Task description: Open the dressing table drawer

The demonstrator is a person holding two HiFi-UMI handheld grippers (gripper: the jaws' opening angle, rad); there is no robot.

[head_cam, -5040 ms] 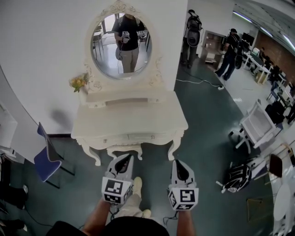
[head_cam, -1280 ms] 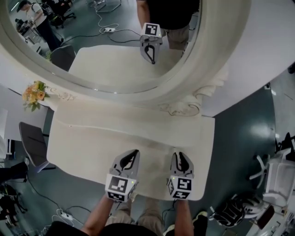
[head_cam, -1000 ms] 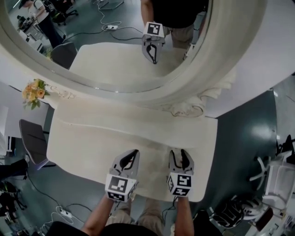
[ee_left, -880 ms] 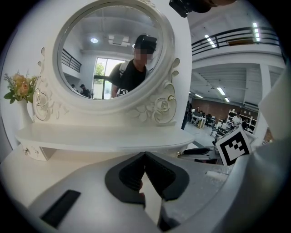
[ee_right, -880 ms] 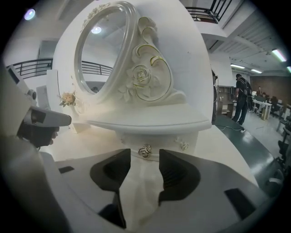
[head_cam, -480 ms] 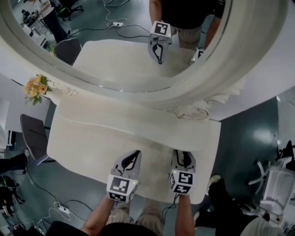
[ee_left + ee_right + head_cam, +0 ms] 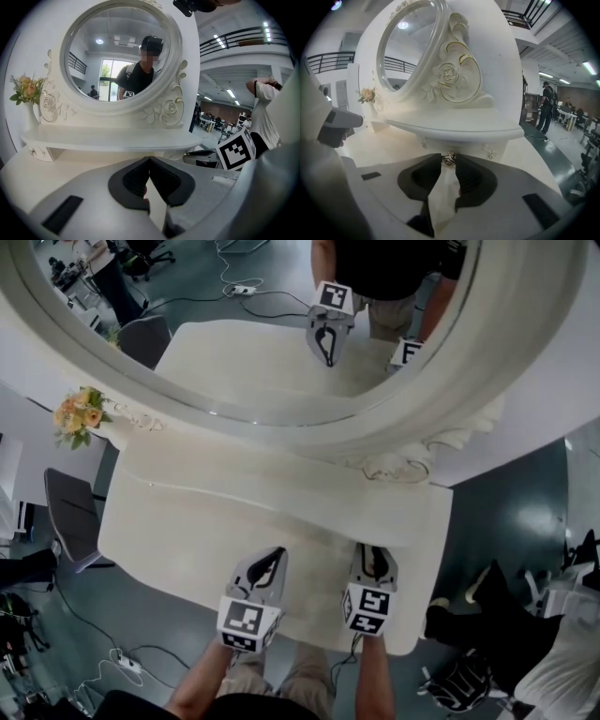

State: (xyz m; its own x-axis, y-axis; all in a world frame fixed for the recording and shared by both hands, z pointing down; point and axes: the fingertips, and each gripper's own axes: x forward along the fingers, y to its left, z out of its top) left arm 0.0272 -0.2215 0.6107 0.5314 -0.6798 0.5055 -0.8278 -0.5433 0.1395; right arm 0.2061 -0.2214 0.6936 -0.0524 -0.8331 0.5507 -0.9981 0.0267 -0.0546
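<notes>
Drawer [image 7: 466, 149] tucked under the shelf [image 7: 454, 127] below the mirror, its knob [image 7: 449, 159] right at the tips of the right hand-held gripper [image 7: 373, 557], jaws just narrowed to roughly half-open and seemingly touching it on both sides. Firm up the squeeze first, then pull straight back, square to the drawer front, to avoid slipping off so shallow a hold. No call yet for the left hand-held gripper [image 7: 149, 161], jaws together on nothing above the tabletop [image 7: 187, 512].
</notes>
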